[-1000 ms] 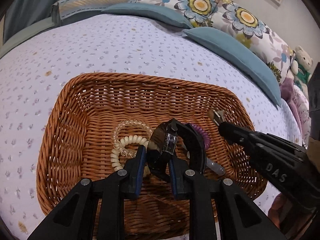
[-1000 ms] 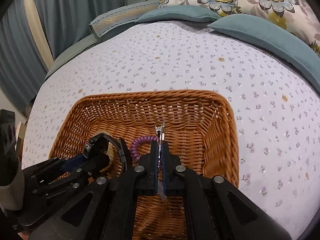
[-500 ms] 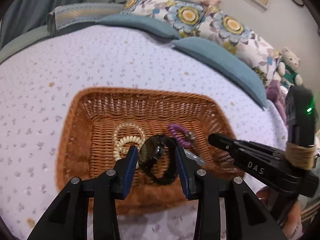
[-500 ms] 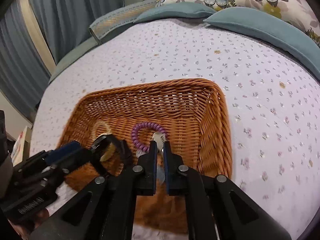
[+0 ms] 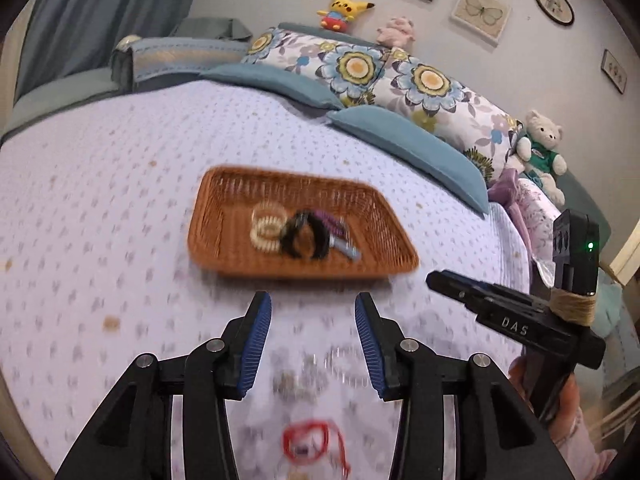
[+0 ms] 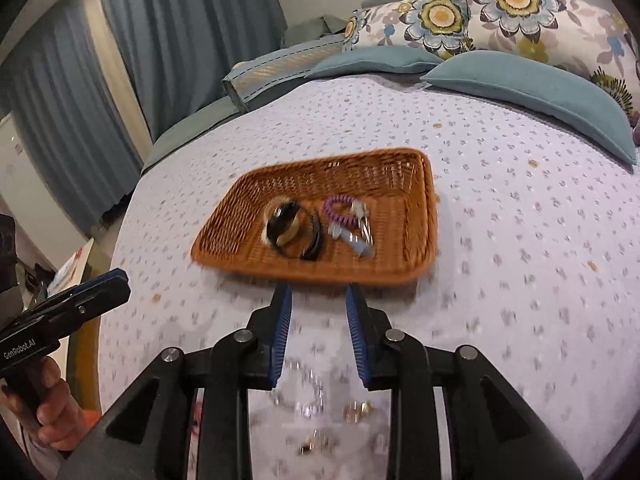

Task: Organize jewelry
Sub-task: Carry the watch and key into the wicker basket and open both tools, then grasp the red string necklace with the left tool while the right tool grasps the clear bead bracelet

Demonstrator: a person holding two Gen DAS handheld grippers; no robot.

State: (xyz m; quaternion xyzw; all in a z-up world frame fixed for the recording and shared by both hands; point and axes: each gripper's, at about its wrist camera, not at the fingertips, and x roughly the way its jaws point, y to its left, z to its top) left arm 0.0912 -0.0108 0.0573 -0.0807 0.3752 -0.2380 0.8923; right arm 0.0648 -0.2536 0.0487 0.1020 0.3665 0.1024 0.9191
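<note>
Jewelry lies in two places: several pieces sit in the basket (image 6: 416, 216) on the bed (image 6: 520, 240), and a scatter of loose pieces lies on the bedspread just below your grippers. In the basket you have a black band (image 6: 296, 232) over a cream coil tie (image 5: 266, 232), a purple coil tie (image 6: 340, 210) beside them, and a pale blue clip (image 6: 354, 244) touching the purple one. On the cover near you, blurred, are a red cord (image 5: 312, 446), some silvery bits (image 6: 308, 394) and a small gold piece (image 6: 358, 410). Your left gripper (image 5: 313, 340) hangs with jaws spread wide and nothing between them; your right gripper (image 6: 318, 330) is likewise parted and empty. Both sit on the near side of the basket, apart from it. By the look of it you are between drops, with the next pickup in hand. That next move calls for lowering one gripper onto a single loose piece; the silvery bits sit closest under both. They are small and flat on soft fabric, so come down with the pads straddling the piece and close gently, or you may pinch the cover too. The blur hides exactly what each loose piece is.
</note>
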